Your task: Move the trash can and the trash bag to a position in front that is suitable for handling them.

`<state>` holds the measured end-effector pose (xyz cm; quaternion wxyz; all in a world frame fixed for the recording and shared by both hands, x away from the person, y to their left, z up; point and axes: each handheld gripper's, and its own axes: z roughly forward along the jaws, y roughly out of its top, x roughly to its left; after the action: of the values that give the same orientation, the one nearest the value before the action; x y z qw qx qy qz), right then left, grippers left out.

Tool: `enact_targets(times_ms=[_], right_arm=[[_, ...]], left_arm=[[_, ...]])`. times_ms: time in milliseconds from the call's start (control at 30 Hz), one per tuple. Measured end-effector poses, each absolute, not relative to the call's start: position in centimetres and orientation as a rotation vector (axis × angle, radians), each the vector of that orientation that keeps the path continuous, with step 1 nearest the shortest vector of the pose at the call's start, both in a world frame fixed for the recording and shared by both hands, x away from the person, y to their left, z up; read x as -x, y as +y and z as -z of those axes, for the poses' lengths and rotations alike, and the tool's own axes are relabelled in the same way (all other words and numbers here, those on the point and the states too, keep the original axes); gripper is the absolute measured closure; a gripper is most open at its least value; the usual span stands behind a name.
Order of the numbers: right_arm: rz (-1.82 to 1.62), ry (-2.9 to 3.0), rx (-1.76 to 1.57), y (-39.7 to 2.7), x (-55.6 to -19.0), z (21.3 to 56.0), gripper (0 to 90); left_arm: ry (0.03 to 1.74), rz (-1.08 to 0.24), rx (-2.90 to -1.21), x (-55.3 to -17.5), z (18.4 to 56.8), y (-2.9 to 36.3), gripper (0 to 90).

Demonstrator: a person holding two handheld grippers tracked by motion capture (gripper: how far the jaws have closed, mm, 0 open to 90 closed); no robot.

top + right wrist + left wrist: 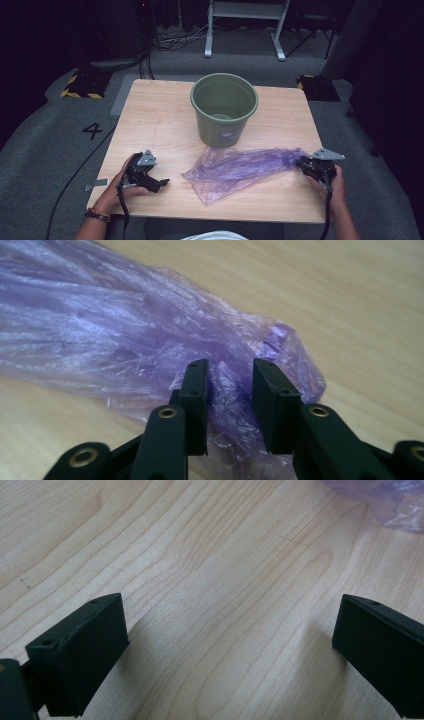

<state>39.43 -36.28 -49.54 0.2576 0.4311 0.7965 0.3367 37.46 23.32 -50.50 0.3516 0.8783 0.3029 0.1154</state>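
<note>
A crumpled purple plastic bag (235, 170) lies flat on the wooden table (150, 115), just in front of an upright, empty green bucket (224, 107). My right gripper (301, 162) is at the bag's right end. In the right gripper view its jaws (231, 365) stand a little apart, with the bunched end of the bag (125, 330) between them; the pads do not clearly press on it. My left gripper (160, 182) rests near the table's front left, wide open over bare wood (230, 630), with a corner of the bag (395, 505) farther off.
The table's front edge is close under both hands. Beyond the table, grey carpet carries cables, a floor mark "4" (92, 130), yellow-black striped blocks (80, 85) and a white frame's legs (245, 30).
</note>
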Motion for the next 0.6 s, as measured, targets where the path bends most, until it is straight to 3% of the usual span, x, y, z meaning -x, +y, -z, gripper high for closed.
enact_targets(times_ms=[200,367,500,600], right_arm=[[-0.918,2.107,-1.194,-36.0,-40.7,48.8,53.9],[-1.0,2.002,-1.186,-35.6,-40.4,47.0,37.0],[-1.054,1.944,-1.175,-35.4,-38.9,46.1,35.2],[-1.14,1.986,-1.144,-34.3,-37.0,45.5,40.4]], left_arm=[[0.784,-0.299,-2.274,-37.5,50.5,23.3,1.2],[0.784,-0.299,-2.274,-37.5,50.5,23.3,1.2],[0.784,-0.3,-2.274,-37.5,50.5,23.3,1.2],[0.786,-0.303,-2.273,-37.4,50.5,23.3,1.1]])
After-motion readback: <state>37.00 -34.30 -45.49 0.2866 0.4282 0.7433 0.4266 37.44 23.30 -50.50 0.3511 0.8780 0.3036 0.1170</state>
